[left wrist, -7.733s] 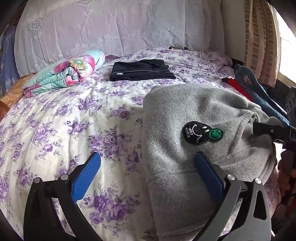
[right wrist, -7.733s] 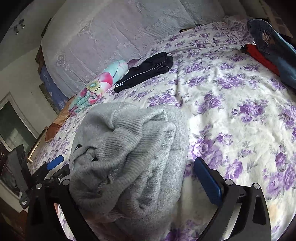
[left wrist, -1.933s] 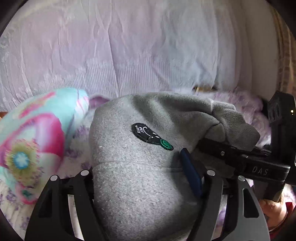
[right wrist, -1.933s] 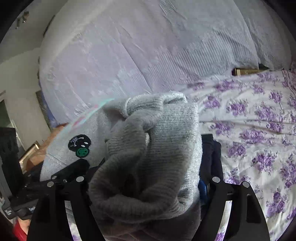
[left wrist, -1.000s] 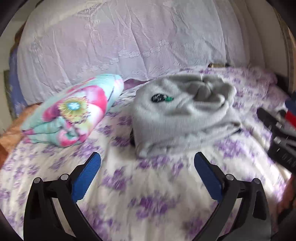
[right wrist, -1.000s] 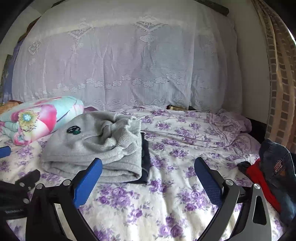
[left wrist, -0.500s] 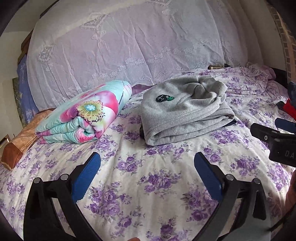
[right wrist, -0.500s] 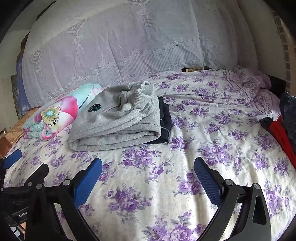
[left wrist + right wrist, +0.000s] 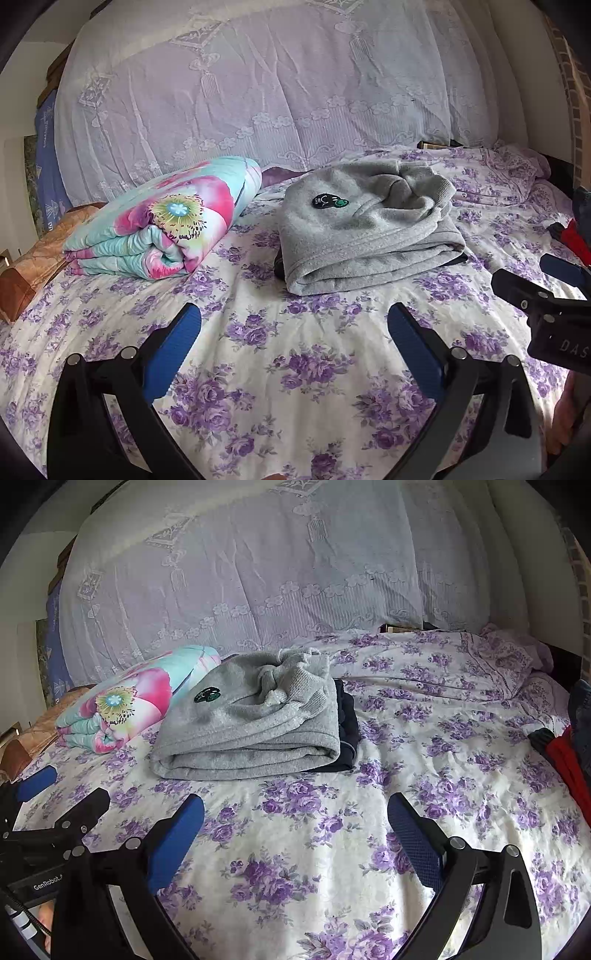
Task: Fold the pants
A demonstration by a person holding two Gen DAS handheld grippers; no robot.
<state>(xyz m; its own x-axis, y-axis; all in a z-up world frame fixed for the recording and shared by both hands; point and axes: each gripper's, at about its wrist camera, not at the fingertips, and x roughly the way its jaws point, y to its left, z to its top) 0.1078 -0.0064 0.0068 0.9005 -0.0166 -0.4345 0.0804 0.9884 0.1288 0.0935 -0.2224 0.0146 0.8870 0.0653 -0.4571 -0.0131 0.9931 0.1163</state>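
Note:
The folded grey pants [image 9: 365,236] with a black and green patch lie on top of a folded dark garment [image 9: 349,731] near the back of the bed; they also show in the right wrist view [image 9: 251,727]. My left gripper [image 9: 293,332] is open and empty, held above the sheet well in front of the pants. My right gripper [image 9: 295,819] is open and empty, also in front of the stack. The right gripper shows at the right edge of the left wrist view [image 9: 554,295].
A rolled floral blanket [image 9: 155,225] lies left of the stack. The bed [image 9: 424,775] has a purple-flowered sheet. A lace-covered headboard [image 9: 277,92] stands behind. Red and blue clothes [image 9: 569,753] lie at the right edge.
Both grippers let go of the grey pants, which now lie on the dark garment, and pulled back toward the front of the bed, opening wide.

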